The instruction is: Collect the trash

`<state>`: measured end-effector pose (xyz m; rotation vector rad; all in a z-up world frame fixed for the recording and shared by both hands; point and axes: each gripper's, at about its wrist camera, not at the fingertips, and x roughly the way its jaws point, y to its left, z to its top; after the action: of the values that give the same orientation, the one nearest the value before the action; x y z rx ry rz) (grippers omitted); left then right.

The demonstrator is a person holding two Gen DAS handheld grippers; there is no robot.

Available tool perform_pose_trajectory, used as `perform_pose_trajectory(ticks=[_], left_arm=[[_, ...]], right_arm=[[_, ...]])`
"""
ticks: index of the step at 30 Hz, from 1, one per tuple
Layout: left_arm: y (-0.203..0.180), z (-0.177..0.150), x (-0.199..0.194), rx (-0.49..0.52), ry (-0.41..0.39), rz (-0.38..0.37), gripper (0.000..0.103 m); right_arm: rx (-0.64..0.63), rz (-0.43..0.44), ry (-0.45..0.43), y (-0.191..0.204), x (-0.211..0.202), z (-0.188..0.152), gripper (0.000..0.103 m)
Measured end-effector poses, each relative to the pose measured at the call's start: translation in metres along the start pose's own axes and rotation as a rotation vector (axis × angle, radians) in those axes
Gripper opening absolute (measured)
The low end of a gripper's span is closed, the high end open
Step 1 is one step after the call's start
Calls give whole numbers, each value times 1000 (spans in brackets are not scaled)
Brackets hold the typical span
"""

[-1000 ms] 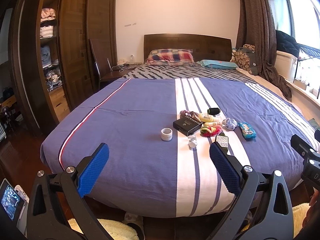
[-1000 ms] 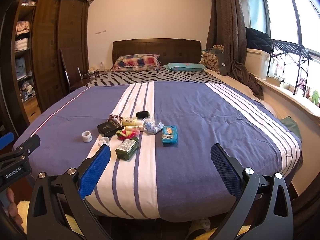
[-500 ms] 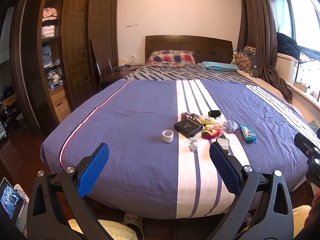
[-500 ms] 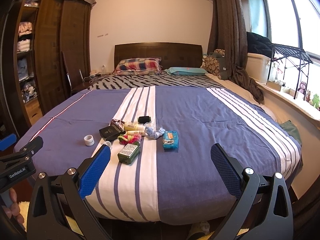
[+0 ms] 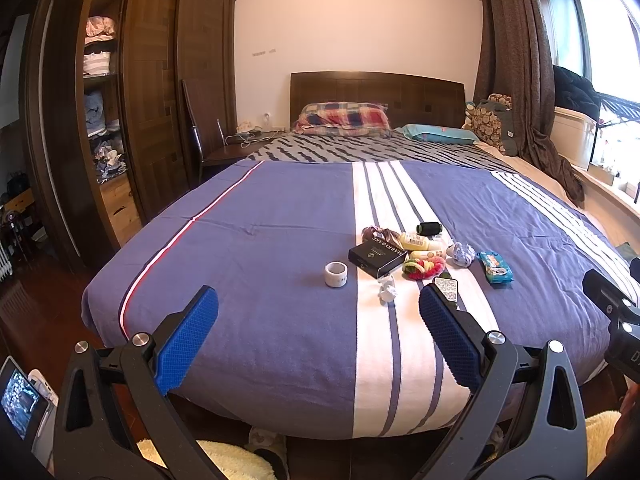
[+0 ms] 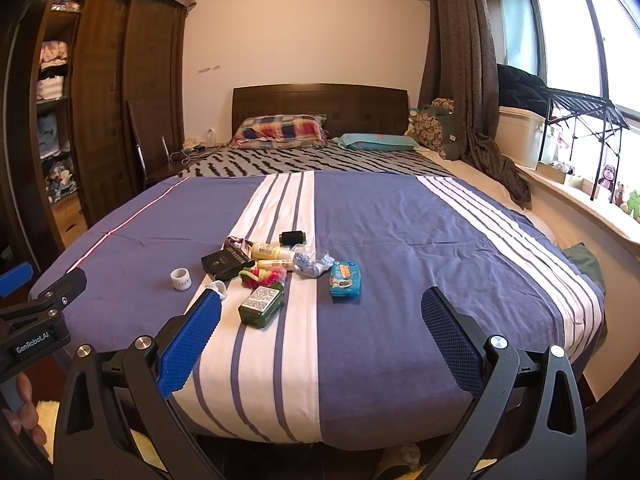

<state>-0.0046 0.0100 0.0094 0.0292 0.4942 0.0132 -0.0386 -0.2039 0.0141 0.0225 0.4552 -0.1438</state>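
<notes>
Left gripper (image 5: 318,334): jaws spread wide, empty, held off foot edge of bed. Right gripper (image 6: 320,338): jaws spread wide, empty, same foot edge.

Bed with blue-and-white striped cover (image 5: 260,240) carries item cluster near foot edge, on white stripe band:
- crumpled white paper scrap (image 5: 387,291), nearest foot edge, just beside black rectangular box (image 5: 377,257);
- crumpled blue-white wrapper (image 6: 310,262), touching blue tissue pack (image 6: 346,278);
- dark green flat tin (image 6: 262,305);
- white tape roll (image 5: 336,274), apart, toward left edge.
</notes>
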Motion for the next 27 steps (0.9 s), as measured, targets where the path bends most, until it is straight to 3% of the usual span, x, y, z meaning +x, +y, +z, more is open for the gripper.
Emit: perform_pose_trajectory(ticks=[27], left_arm=[[2, 3, -1, -2, 2, -4, 95]], right_arm=[[0, 1, 7, 6, 9, -4, 100]])
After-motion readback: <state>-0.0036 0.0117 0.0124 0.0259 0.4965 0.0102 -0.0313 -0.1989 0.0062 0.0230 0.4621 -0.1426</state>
